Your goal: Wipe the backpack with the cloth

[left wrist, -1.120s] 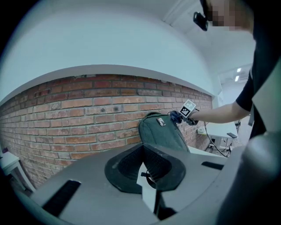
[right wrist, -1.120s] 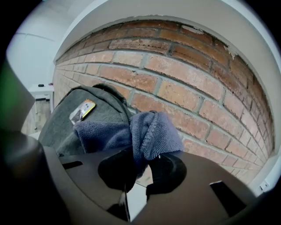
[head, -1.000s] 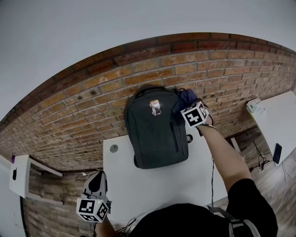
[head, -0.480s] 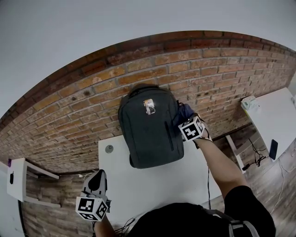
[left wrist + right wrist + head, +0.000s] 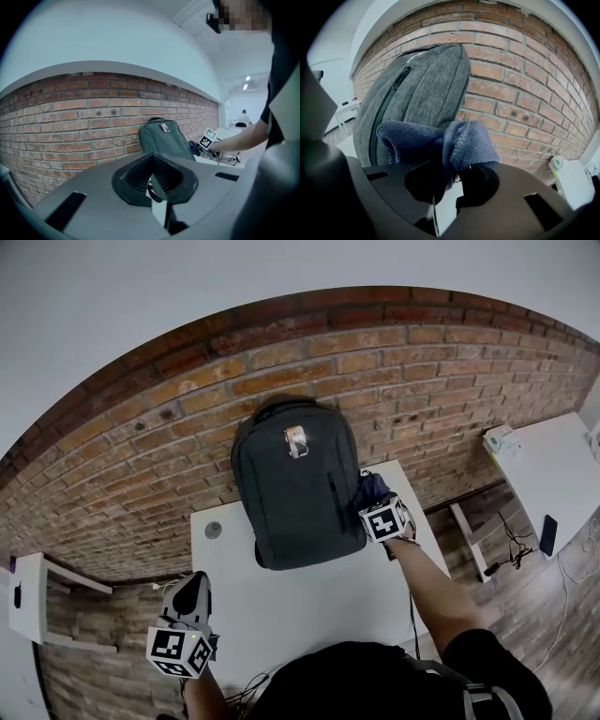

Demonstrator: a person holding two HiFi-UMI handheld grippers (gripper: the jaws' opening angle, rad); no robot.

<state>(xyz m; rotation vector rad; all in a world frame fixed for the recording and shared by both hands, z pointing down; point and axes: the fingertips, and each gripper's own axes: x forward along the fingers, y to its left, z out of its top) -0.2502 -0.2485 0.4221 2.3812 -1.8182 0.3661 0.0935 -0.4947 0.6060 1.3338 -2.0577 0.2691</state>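
Two grippers: right gripper [image 5: 450,183] fingers pinch blue cloth [image 5: 461,140] against side of grey backpack [image 5: 295,484], upright on white desk [image 5: 309,606] by brick wall [image 5: 422,381]; left gripper [image 5: 192,587] fingers pressed together, empty, near desk's front-left corner.

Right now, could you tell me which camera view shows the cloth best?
The right gripper view: the blue cloth fills the centre, bunched in the right gripper, by the backpack. The head view shows only a small dark-blue bit beyond the marker cube; the left gripper view, a distant dark speck beside the backpack.
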